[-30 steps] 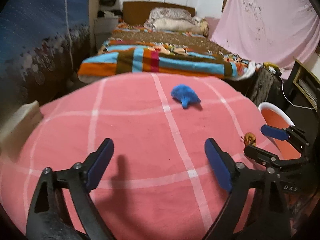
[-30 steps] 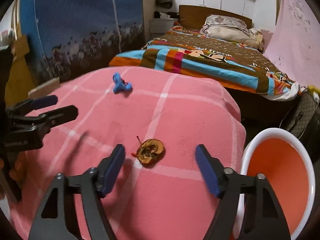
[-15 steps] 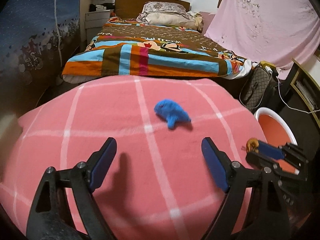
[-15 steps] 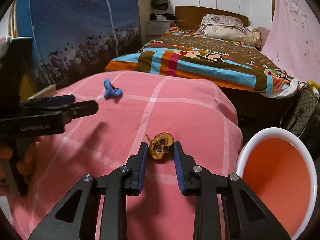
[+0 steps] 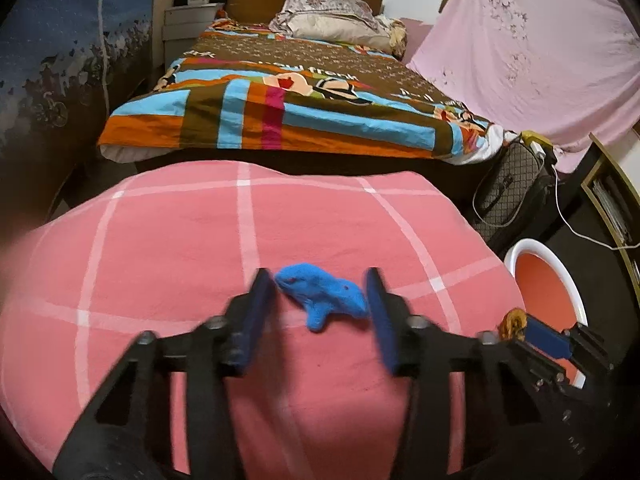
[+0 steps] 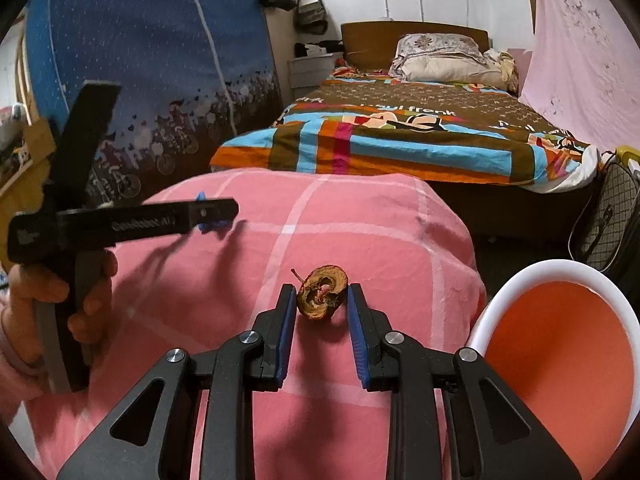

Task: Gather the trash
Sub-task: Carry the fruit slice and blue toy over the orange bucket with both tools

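A blue soft dolphin-shaped scrap (image 5: 322, 298) lies on the pink checked cloth (image 5: 168, 240). My left gripper (image 5: 320, 300) straddles it, jaws partly closed, pads on either side and near touching. A brown dried fruit core (image 6: 322, 293) sits between the pads of my right gripper (image 6: 320, 306), which is shut on it just above the cloth. The core also shows in the left wrist view (image 5: 512, 323). The left gripper (image 6: 216, 214) shows in the right wrist view, hiding most of the blue scrap.
A white bin with an orange inside (image 6: 568, 360) stands by the table's right edge, also seen in the left wrist view (image 5: 544, 300). A bed with a striped cover (image 5: 300, 112) lies behind. A bag (image 5: 508, 188) stands on the floor.
My left gripper moved forward to the blue scrap and narrowed around it. My right gripper closed on the fruit core and holds it.
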`<state>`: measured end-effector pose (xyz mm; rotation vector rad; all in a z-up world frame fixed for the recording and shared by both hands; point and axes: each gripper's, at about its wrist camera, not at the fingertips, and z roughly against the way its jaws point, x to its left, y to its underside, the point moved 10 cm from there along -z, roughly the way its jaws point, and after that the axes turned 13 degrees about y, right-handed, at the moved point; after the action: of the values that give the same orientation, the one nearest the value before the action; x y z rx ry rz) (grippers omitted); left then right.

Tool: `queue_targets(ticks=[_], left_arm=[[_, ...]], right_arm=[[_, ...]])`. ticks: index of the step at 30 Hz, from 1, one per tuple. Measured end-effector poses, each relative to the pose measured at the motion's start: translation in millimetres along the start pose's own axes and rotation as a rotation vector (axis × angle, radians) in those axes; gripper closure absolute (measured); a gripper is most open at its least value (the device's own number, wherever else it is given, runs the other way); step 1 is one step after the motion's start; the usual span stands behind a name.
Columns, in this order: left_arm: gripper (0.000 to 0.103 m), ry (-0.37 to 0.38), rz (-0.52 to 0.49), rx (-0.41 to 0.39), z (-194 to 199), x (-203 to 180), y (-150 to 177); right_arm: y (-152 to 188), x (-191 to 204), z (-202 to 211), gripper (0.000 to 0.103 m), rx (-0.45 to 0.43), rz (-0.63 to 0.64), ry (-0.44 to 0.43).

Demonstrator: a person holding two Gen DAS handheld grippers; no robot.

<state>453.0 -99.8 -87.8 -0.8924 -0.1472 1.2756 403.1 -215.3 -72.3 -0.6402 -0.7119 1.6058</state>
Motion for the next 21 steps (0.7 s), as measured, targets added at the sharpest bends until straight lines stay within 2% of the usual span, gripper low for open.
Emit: queue_targets(ticks=[5, 9, 13, 21], left_arm=[[0.075, 0.019, -0.032, -0.028, 9.7, -9.3, 1.7], [0.075, 0.037, -0.067, -0.084, 26.8, -20.0, 1.8], [0.074, 0.047, -0.107, -0.156, 46.9, -34.0, 1.9], [0.074, 0.113, -0.103, -0.309, 81.9, -59.8, 3.1]], right_arm=[[-2.6, -1.7, 4.5, 0.080, -0.028, -0.010, 0.000], [-7.3, -3.9, 14.5, 0.079, -0.083, -0.018, 0.009], [-13.6, -6.8, 32.4, 0.079, -0.175, -0.029, 0.024], [-33.0, -17.4, 82.1, 0.079, -0.410, -0.058, 0.050]])
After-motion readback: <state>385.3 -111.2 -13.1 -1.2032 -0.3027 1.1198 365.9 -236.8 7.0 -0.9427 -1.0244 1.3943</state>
